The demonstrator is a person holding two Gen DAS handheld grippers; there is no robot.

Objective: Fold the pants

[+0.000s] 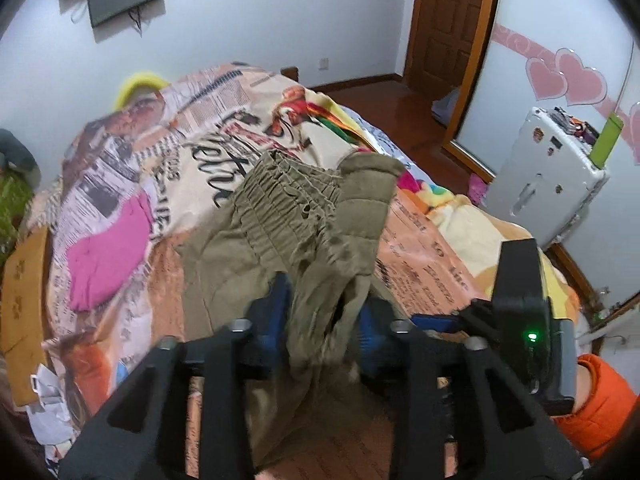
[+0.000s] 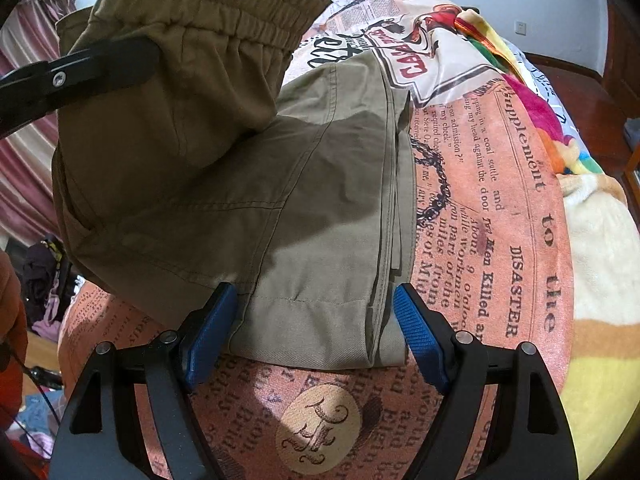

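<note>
Olive-khaki pants lie on a bed covered with a newspaper-print blanket. My left gripper is shut on a bunch of the pants fabric and holds the elastic waistband end lifted above the bed. In the right wrist view the raised waistband part hangs over the folded legs, with the left gripper's black finger against it. My right gripper is open, its blue pads either side of the folded leg end, which lies flat on the blanket.
A pink garment lies on the bed's left side. A white suitcase stands right of the bed, before a mirrored wardrobe and a wooden door. Clothes clutter the floor at left.
</note>
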